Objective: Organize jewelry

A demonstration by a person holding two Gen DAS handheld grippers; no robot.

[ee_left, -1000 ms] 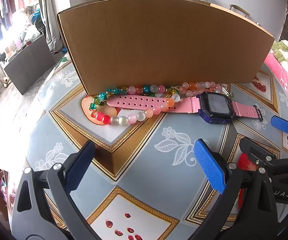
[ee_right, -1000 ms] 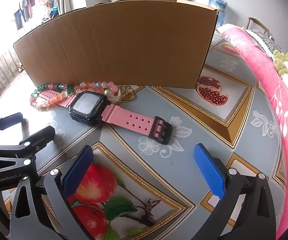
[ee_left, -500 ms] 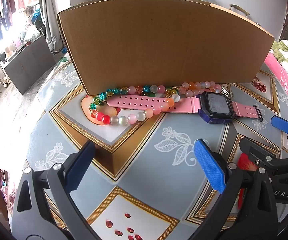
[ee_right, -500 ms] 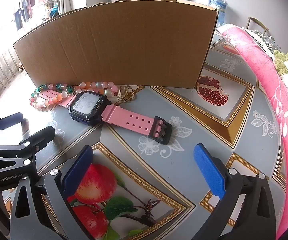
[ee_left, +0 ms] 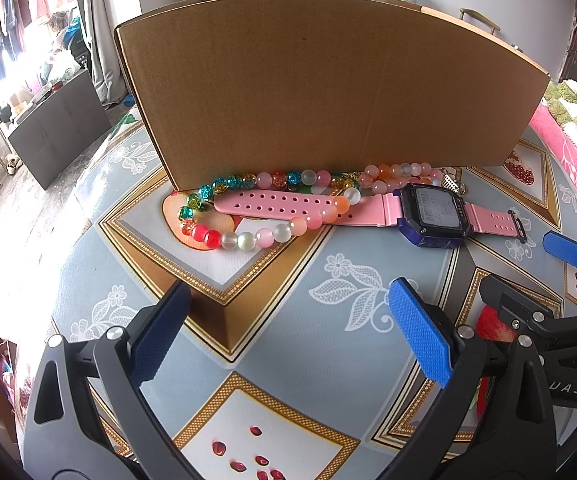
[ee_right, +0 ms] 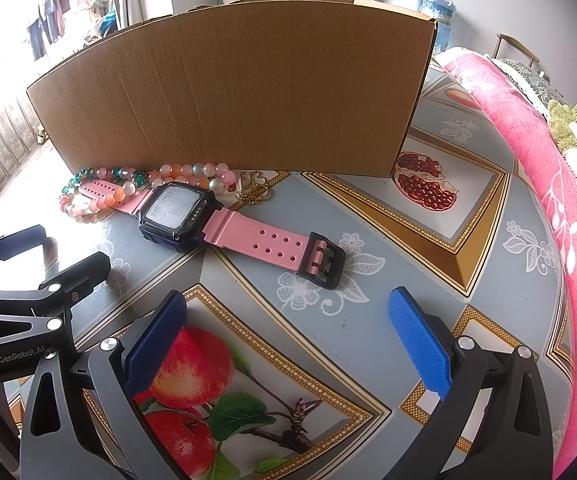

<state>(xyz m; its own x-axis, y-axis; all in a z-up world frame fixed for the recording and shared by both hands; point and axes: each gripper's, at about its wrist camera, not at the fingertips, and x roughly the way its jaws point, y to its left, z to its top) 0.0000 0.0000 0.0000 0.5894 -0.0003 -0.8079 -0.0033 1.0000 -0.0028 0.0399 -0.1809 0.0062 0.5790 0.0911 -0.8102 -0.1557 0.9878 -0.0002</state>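
A: Jewelry lies in a heap at the centre of the left wrist view, against the foot of a tall cardboard box that fills the upper half of the frame.

B: What is in the heap?

A: A multicoloured bead bracelet loops over the strap of a pink watch. A peach bead bracelet sits behind them, touching the box, and a small gold chain lies just right of the beads in the right wrist view.

B: And the grippers?

A: The left gripper shows at the bottom of its frame, jaws spread wide, holding nothing. The right gripper is likewise wide open and empty, with the watch buckle just above it in frame. Both hang over the patterned tablecloth, near the pile.

B: Has anything changed in the last second?

A: Nothing. Both views match the earlier ones: the pieces lie where they were and neither gripper has shifted. Organizing appears not to have begun; nothing has gone into the box that I can see, though its inside is hidden.
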